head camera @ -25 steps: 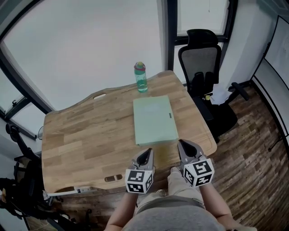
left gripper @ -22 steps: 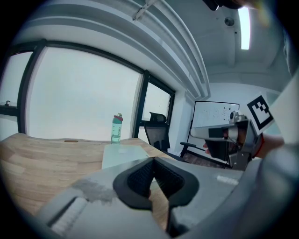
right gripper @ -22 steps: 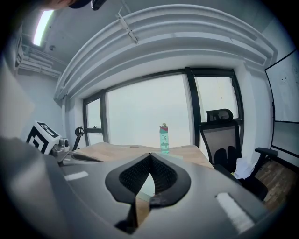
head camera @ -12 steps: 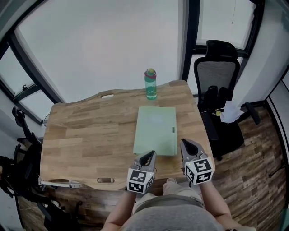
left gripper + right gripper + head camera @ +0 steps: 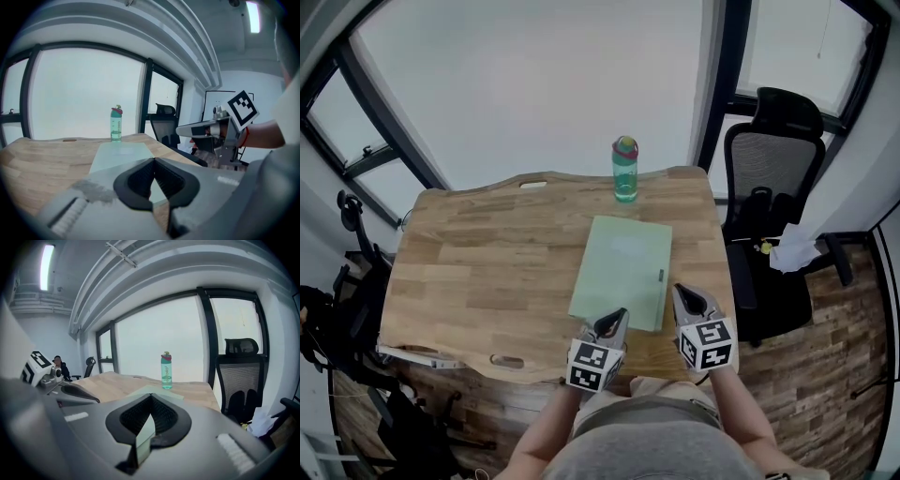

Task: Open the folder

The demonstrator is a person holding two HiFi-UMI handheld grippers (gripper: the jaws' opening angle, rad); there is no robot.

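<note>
L gripper (image 5: 621,314), R gripper (image 5: 678,291) closer to folder (image 5: 623,267), prob. lower

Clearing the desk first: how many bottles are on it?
1: the teal bottle stands at the far edge of the desk, just beyond the green folder. None looks hidden.

Wooden table (image 5: 487,272): green folder (image 5: 623,267), bottle (image 5: 625,169)

My left gripper (image 5: 618,317) hides part of the folder (image 5: 623,267) at its near edge; I can't identify the small dark mark (image 5: 661,276) on the folder's right edge.
</note>
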